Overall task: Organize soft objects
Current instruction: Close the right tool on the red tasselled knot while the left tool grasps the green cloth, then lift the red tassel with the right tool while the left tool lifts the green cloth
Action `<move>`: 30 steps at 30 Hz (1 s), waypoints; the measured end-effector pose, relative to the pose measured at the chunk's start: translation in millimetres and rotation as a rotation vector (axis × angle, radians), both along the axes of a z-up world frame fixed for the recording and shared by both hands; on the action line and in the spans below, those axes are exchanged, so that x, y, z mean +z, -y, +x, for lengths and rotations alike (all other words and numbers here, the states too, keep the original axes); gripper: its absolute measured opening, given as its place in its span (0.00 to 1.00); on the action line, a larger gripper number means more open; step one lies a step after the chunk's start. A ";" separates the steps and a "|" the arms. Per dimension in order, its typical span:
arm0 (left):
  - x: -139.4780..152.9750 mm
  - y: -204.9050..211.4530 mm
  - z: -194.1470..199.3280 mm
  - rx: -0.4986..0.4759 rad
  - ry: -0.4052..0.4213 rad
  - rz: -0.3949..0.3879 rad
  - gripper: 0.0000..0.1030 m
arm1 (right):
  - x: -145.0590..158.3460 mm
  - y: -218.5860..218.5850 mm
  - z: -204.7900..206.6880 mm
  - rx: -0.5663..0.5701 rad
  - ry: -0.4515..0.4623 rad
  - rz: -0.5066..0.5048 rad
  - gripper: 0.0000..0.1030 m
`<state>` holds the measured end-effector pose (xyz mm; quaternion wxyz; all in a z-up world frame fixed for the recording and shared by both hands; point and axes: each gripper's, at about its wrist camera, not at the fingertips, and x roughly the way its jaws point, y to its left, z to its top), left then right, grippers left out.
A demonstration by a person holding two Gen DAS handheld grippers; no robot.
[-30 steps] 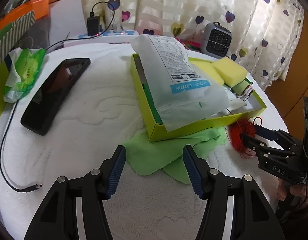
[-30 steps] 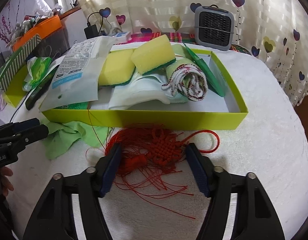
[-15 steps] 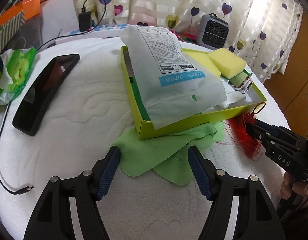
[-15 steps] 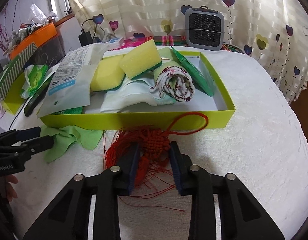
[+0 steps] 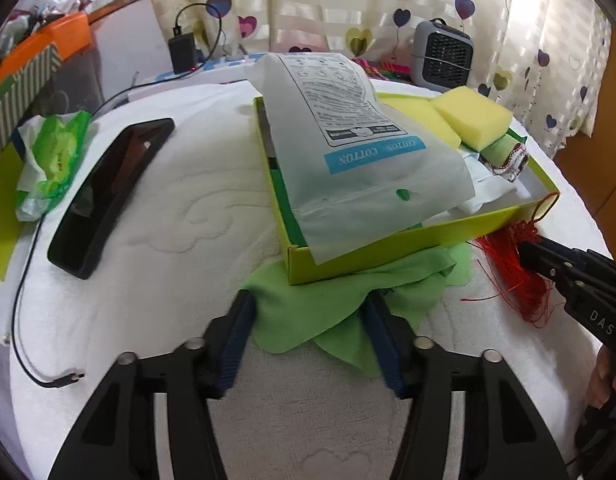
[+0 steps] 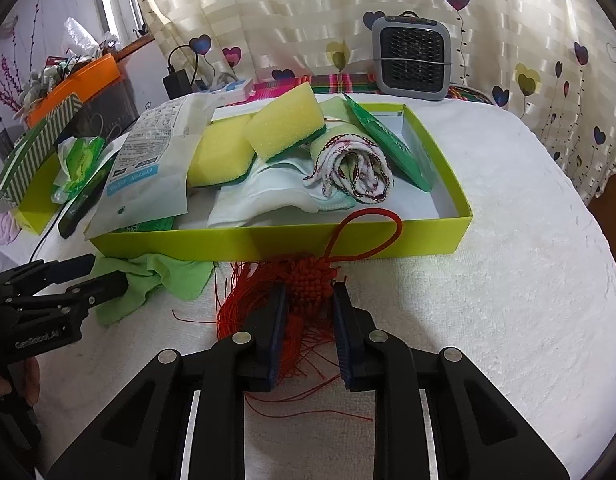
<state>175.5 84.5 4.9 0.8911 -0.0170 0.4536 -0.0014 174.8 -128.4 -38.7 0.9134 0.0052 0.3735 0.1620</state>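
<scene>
A green cloth [image 5: 319,296] lies on the white towel, partly tucked under the lime-green box [image 5: 387,252]. My left gripper [image 5: 308,320] straddles the cloth's near edge; its jaws are closing and the pads do not press it. My right gripper [image 6: 309,316] has its jaws closing on a red knotted tassel [image 6: 311,280], and the pads touch the knot. The tassel's loop leans on the box wall [image 6: 268,240]. The box holds a cotton bag [image 6: 152,168], yellow sponges [image 6: 284,128] and a rolled cloth [image 6: 355,172].
A black phone [image 5: 108,196], a green wipes pack [image 5: 48,160] and a loose cable [image 5: 24,320] lie left of the box. A small grey heater [image 6: 411,64] stands by the curtain behind. A person's hand shows at the right edge of the left wrist view.
My left gripper moved forward over the green cloth and its jaws narrowed. My right gripper's jaws drew in around the red knot, whose loop rose against the box wall.
</scene>
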 end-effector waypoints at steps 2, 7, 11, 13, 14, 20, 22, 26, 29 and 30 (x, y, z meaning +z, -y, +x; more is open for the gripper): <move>0.4 -1.2 -0.5 0.013 0.004 0.010 0.34 | -0.1 1.0 0.6 0.001 -0.002 0.006 0.22; 2.3 1.9 -2.9 0.027 0.024 0.007 0.05 | -0.2 3.1 0.6 -0.003 -0.004 0.018 0.22; 2.5 2.1 -9.6 0.025 0.037 -0.024 0.03 | 0.0 5.7 1.1 -0.006 -0.005 0.028 0.22; 3.1 2.5 -13.3 0.016 0.041 -0.045 0.03 | 0.1 6.0 1.5 -0.005 -0.006 0.031 0.22; 3.6 3.3 -15.8 0.010 0.044 -0.051 0.03 | 0.2 6.0 1.4 -0.006 -0.005 0.031 0.22; 9.3 11.7 -30.4 -0.032 0.069 -0.089 0.03 | 0.5 7.6 0.9 -0.010 -0.003 0.035 0.22; 12.5 13.1 -34.6 -0.043 0.080 -0.106 0.03 | 0.8 8.5 0.1 -0.012 -0.002 0.038 0.21; 18.2 13.7 -40.2 -0.048 0.095 -0.127 0.03 | 1.6 9.5 -2.1 -0.011 0.001 0.039 0.18; 22.3 14.8 -45.8 -0.058 0.107 -0.146 0.03 | 2.5 10.3 -4.4 -0.008 0.005 0.044 0.15; 24.6 15.6 -48.4 -0.065 0.115 -0.154 0.03 | 2.6 10.2 -5.1 -0.005 0.005 0.046 0.14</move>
